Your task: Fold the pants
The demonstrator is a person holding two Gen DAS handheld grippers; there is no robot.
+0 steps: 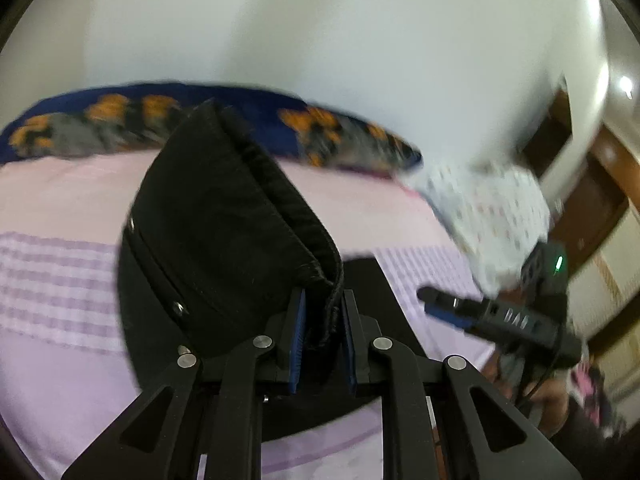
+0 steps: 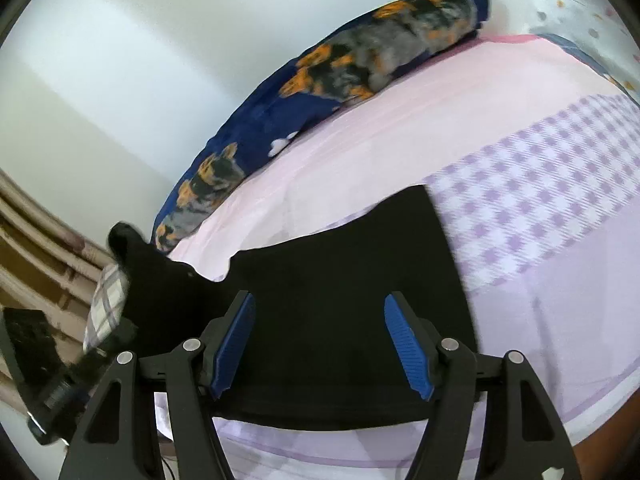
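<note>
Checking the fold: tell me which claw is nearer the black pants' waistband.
Left. The left claw is clamped on the black pants' waistband; the right claw hovers open above flat fabric.

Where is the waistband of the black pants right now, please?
In the left wrist view, the waistband is lifted above the pink bedsheet, pinched in the left gripper.

We can read no text anywhere: only pale, blurred marks show on the side of the right gripper (image 1: pixel 436 300), at the right of the left wrist view.
</note>
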